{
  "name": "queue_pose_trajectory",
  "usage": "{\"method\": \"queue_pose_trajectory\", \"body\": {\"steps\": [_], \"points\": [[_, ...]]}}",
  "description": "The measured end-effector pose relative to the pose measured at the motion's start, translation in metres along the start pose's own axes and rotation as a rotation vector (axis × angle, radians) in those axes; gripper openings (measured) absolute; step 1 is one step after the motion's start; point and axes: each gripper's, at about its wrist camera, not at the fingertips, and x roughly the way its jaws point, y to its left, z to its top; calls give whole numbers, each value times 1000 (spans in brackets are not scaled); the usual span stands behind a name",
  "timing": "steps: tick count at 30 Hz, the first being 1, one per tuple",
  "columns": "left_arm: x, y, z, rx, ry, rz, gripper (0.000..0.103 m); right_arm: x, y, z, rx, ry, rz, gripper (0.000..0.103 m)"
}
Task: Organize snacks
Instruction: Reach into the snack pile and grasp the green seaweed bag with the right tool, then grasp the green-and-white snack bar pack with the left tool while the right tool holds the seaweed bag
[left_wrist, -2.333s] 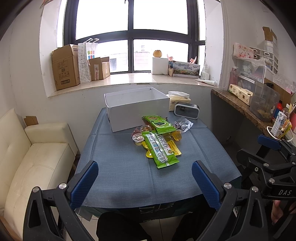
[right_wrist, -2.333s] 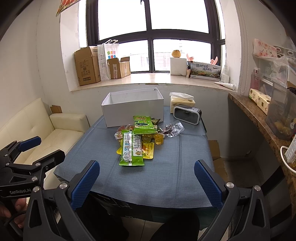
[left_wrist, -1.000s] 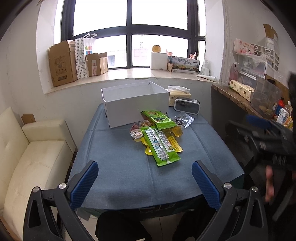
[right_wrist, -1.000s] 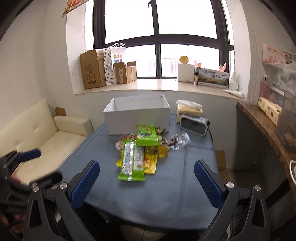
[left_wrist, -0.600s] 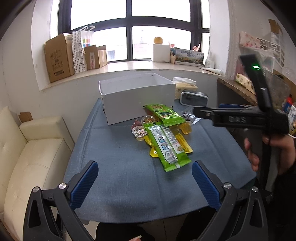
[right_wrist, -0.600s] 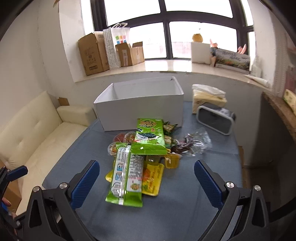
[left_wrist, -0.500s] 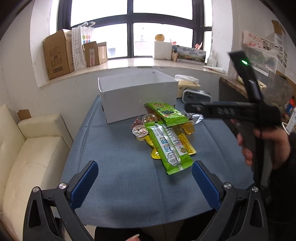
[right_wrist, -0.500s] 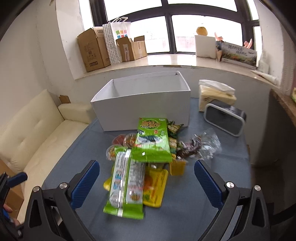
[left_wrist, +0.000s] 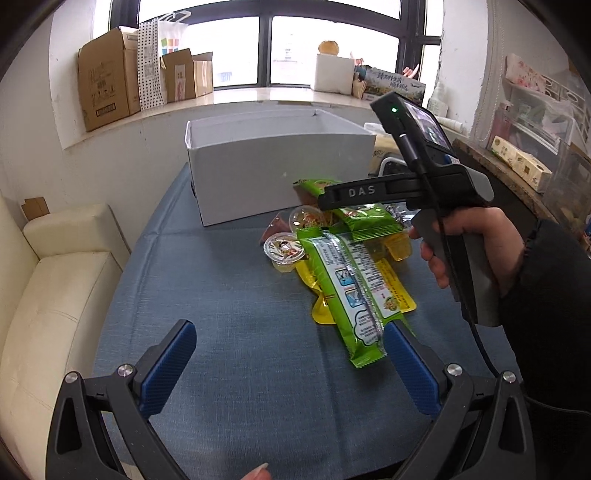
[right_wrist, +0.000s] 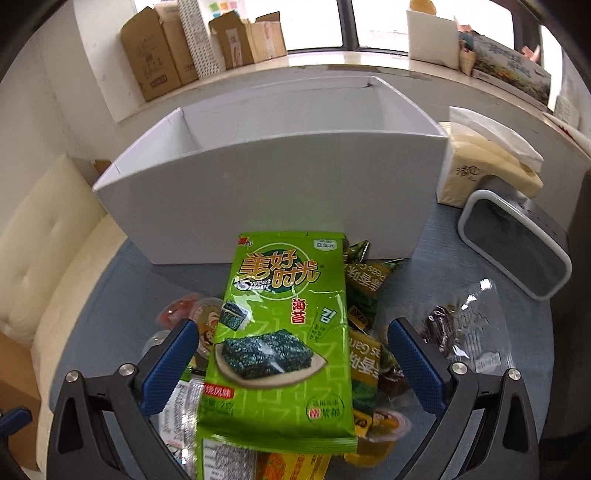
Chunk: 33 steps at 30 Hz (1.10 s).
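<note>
A pile of snacks lies on the blue table in front of an open white box (left_wrist: 280, 166), also in the right wrist view (right_wrist: 277, 184). A green seaweed packet (right_wrist: 280, 332) tops the pile; it shows in the left wrist view (left_wrist: 354, 218) too. A long green packet (left_wrist: 347, 295), a yellow packet (left_wrist: 395, 291) and jelly cups (left_wrist: 284, 251) lie nearer. My right gripper (right_wrist: 288, 365) is open, low over the pile, its fingers either side of the seaweed packet. My left gripper (left_wrist: 288, 373) is open and empty over bare tablecloth near the front edge.
A tissue box (right_wrist: 480, 166) and a grey clock (right_wrist: 517, 251) stand right of the white box. A clear wrapper (right_wrist: 465, 325) lies right of the pile. A cream sofa (left_wrist: 44, 295) is left of the table. A cluttered counter (left_wrist: 517, 166) runs along the right.
My right gripper has moved forward and down to the pile and now straddles the seaweed packet. My left gripper has moved a little closer to the table. Both stay open.
</note>
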Motion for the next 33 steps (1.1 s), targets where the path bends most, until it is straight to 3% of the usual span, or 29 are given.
{"method": "queue_pose_trajectory", "body": {"steps": [2,6,9,18,25,33], "points": [[6,0,1,-4,1,14,103,6,1,3,-6,25,-29,88],[18,0,5,-3,16,18,103,8,-1,5,-24,44,-52,73],[25,-3,9,3,23,12,103,-2,1,7,-21,23,-23,72],[53,-27,23,-3,61,47,103,-85,-18,-18,-13,-118,-66,72],[85,-56,35,1,90,139,103,-159,-51,-74,31,-191,-80,72],[119,-82,40,25,117,196,103,-202,-79,-133,141,-223,-77,72]]}}
